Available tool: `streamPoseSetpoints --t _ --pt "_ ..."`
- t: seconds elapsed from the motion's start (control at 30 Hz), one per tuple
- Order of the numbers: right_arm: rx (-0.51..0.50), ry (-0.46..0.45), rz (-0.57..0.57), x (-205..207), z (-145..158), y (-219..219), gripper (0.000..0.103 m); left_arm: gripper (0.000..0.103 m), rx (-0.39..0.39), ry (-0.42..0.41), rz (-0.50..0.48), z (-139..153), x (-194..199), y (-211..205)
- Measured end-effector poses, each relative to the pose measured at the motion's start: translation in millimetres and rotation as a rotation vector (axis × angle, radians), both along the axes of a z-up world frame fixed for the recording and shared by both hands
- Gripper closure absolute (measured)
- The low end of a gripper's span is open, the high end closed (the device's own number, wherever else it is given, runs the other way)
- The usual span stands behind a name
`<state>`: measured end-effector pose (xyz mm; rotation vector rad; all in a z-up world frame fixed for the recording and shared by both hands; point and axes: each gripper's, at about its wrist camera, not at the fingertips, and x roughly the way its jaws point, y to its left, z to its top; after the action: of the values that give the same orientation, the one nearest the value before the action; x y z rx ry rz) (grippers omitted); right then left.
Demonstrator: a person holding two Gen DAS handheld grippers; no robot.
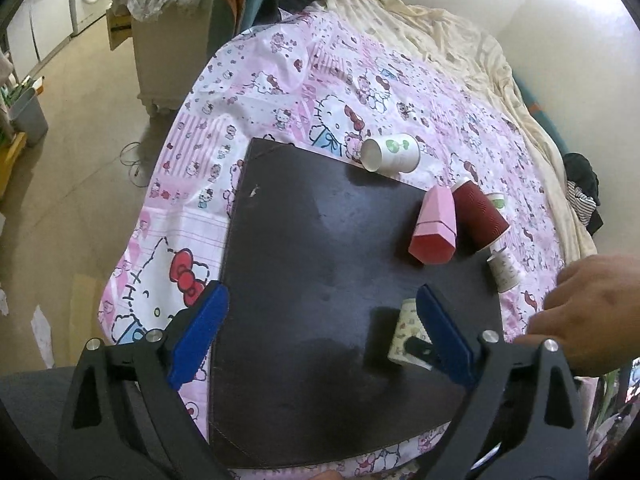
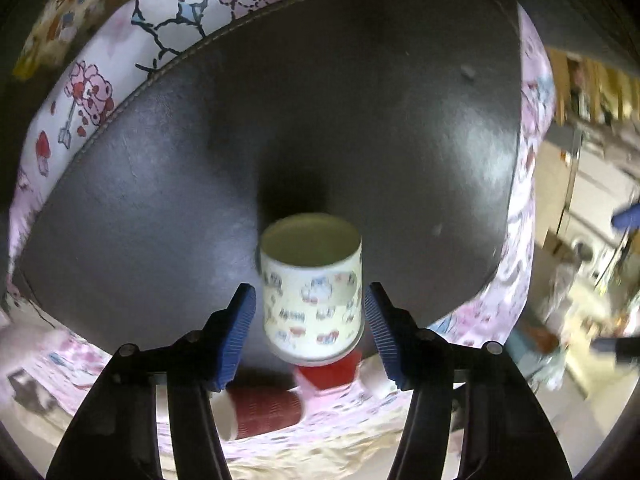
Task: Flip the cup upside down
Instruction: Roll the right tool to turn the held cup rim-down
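1. Straddling the cup [image 2: 312, 300], the right hand-held gripper [image 2: 310, 334] has its blue pads [image 2: 239, 334] spread, one on each side of the wall, with a gap visible on both sides, so nothing is pinched

2. The cup is a small printed paper one; it seems to stand on the dark mat [image 2: 280, 120] with its open mouth turned away from the camera, though blur leaves this unsure

3. It looks light and thin-walled: it should crush easily and slide on the smooth mat, so a gentle squeeze at mid-height, clear of the soft rim, seems best

4. The left hand-held gripper [image 1: 320, 336] hangs spread wide above the mat, holding nothing

5. Further off on the bed [image 1: 280, 80] lie a white cup [image 1: 390, 154], a ribbed red cup [image 1: 482, 216] and a pink carton [image 1: 434, 226]
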<state>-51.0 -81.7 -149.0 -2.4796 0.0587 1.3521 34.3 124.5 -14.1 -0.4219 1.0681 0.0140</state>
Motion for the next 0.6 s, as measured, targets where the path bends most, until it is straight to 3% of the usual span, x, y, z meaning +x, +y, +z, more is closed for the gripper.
streamPoseSetpoints --t 0.2,0.6 --pt "-0.007 0.013 0.032 2.1 -11.4 13.3 0.044 0.01 -0.019 0.017 0.007 -4.6 0.8 4.5" --pt "-0.003 0.03 -0.07 15.6 -19.2 22.4 0.043 0.01 -0.031 0.031 -0.001 -8.7 2.7 -0.5"
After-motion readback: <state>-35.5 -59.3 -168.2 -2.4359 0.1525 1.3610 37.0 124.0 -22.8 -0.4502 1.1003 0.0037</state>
